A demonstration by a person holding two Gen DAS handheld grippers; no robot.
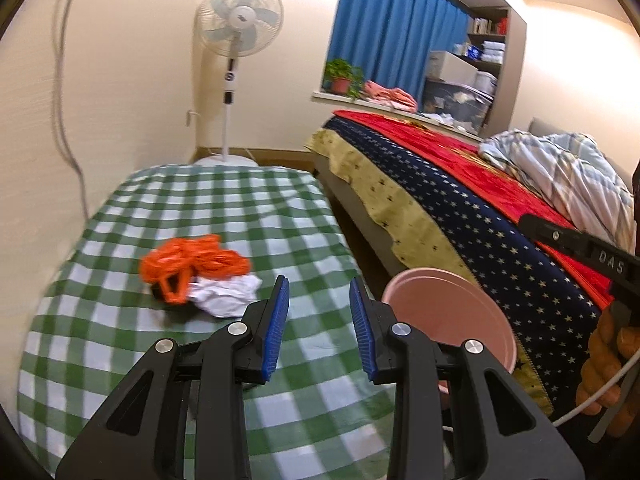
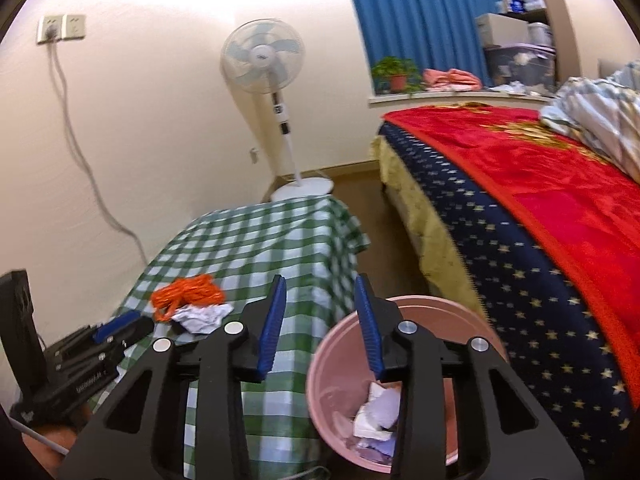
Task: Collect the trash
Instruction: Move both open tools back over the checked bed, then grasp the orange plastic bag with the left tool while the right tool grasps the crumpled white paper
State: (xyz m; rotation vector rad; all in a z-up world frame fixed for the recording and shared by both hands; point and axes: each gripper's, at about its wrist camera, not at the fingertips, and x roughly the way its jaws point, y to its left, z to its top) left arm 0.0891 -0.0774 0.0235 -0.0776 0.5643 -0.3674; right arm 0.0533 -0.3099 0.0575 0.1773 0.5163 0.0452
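Note:
An orange mesh net (image 1: pixel 192 266) and a crumpled white paper (image 1: pixel 226 294) lie together on the green checked tablecloth (image 1: pixel 200 208). My left gripper (image 1: pixel 319 312) is open and empty, hovering over the table just right of the paper. A pink bin (image 2: pixel 340 360) stands on the floor between table and bed, with crumpled paper (image 2: pixel 378 412) inside. My right gripper (image 2: pixel 321 312) is open and empty above the bin's left rim. In the right wrist view the net (image 2: pixel 188 294) and paper (image 2: pixel 200 316) sit near the left gripper (image 2: pixel 120 326). The bin also shows in the left wrist view (image 1: pixel 448 312).
A bed with a red and star-patterned cover (image 2: pixel 540 220) runs along the right. A standing fan (image 1: pixel 238 24) is in the corner behind the table. A wall socket with a cable (image 2: pixel 60 30) is on the left. A potted plant (image 2: pixel 394 72) sits on the windowsill.

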